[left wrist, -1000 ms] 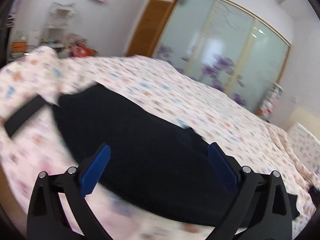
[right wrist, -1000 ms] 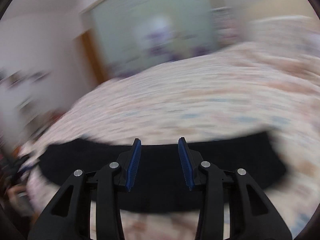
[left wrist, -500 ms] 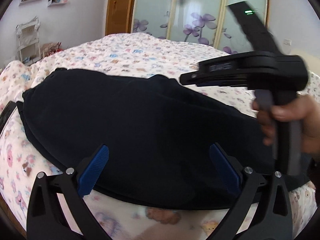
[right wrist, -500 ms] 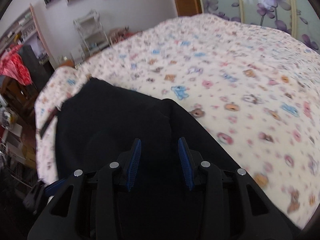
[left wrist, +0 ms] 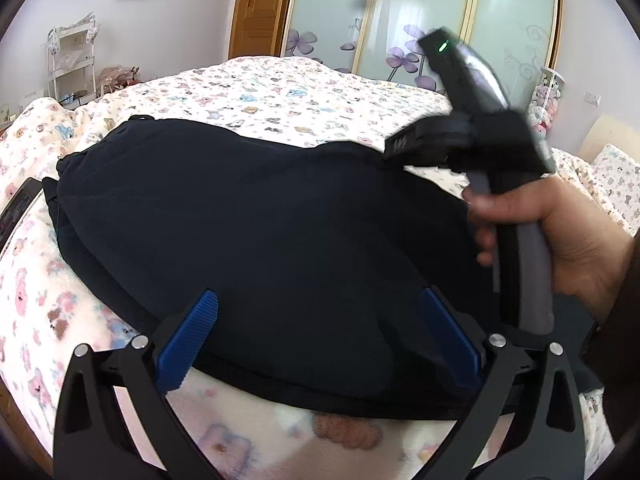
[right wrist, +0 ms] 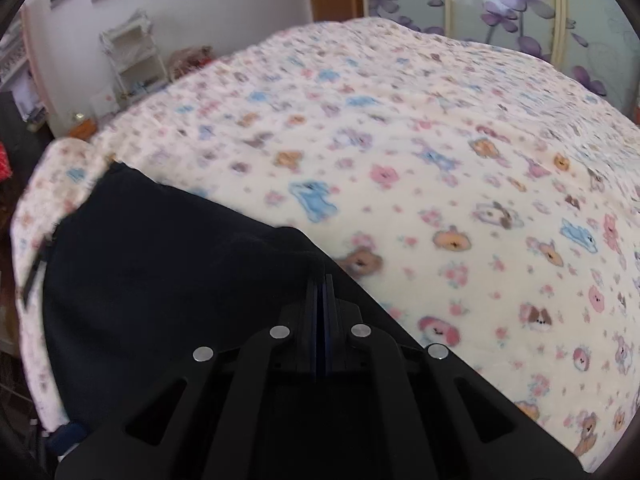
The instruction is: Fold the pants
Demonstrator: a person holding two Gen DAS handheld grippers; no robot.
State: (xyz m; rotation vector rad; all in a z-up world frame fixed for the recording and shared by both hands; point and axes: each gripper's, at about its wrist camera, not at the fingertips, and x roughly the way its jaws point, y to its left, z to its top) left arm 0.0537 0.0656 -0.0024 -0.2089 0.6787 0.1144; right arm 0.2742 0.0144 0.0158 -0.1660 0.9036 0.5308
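Since a second ago our right gripper [right wrist: 320,280] has swung across the bed and down onto the far edge of the dark navy fabric pants [left wrist: 256,236], and its jaws have just been closing: in the right wrist view the blue pads now stand pressed together, clenched on a raised fold of the cloth at that edge. Our left gripper [left wrist: 320,320] has dipped slightly toward the near edge.

Going left to right in the left wrist view, we see a white wire shelf rack [left wrist: 72,60] against the wall, then the cream blanket printed with cartoon animals [left wrist: 280,92] that covers the bed. The pants lie spread across its near side as a broad dark mound. Our left gripper's jaws stand wide and released, one blue pad at each side above the near hem, gripping nothing. Further right, our right hand [left wrist: 560,240] holds the black gripper handle, its nose touching the pants' far edge. Behind it stand frosted sliding doors with purple flowers [left wrist: 420,20].
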